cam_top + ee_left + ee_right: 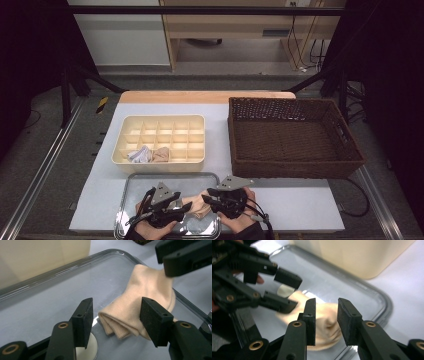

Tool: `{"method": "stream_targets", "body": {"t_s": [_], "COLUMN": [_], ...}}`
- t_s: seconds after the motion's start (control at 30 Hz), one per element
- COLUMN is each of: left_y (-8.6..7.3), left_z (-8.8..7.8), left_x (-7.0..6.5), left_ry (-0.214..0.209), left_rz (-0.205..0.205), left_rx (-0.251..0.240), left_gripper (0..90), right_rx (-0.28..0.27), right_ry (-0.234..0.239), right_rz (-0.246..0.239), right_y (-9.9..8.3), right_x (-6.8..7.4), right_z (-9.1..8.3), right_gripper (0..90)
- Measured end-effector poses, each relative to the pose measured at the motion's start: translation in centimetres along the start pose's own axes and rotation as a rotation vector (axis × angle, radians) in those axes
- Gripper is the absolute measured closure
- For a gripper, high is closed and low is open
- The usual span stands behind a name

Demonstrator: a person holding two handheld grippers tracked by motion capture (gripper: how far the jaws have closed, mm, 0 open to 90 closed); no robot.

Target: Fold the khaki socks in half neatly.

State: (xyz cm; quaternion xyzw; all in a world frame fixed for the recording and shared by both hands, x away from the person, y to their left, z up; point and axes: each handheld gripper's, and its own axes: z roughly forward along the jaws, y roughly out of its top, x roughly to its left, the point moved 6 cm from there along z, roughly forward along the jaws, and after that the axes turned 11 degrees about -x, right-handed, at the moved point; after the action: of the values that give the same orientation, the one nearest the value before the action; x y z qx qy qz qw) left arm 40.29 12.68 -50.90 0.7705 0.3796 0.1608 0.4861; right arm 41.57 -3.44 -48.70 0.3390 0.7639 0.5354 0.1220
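High view: at bottom centre, the left gripper (176, 204) and right gripper (209, 196) meet over a beige sock (199, 207) lying in the tray (134, 183).

Left gripper view: its jaws stand open around the sock's (140, 302) folded end at centre, pads not pressing.

Right gripper view: its jaws are open too, the sock (325, 317) between and beyond them.

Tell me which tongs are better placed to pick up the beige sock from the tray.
Probably left: the left tongs stand open around the sock's folded end on the tray, nearer than the right tongs.
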Motion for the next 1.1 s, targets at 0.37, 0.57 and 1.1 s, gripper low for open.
{"method": "stream_targets", "body": {"t_s": [0.37,0.57,1.1], "left_y": [0.1,-0.3,-0.9], "left_z": [0.0,0.1,0.3], "left_x": [0.4,0.2,-1.0], "left_ry": [-0.039,-0.068,-0.159], "left_rz": [-0.055,-0.072,-0.12], "left_rx": [-0.007,0.004,0.009], "left_gripper": [40.8,38.1,44.8], "right_rx": [0.074,0.068,0.079], "right_ry": [-0.012,0.003,0.01], "right_rz": [0.028,0.043,0.051], "right_y": [-2.5,-2.2,-3.3], "right_x": [0.2,0.2,0.3], "right_z": [-0.3,-0.5,-0.5], "right_gripper": [72.4,81.6,86.3]}}
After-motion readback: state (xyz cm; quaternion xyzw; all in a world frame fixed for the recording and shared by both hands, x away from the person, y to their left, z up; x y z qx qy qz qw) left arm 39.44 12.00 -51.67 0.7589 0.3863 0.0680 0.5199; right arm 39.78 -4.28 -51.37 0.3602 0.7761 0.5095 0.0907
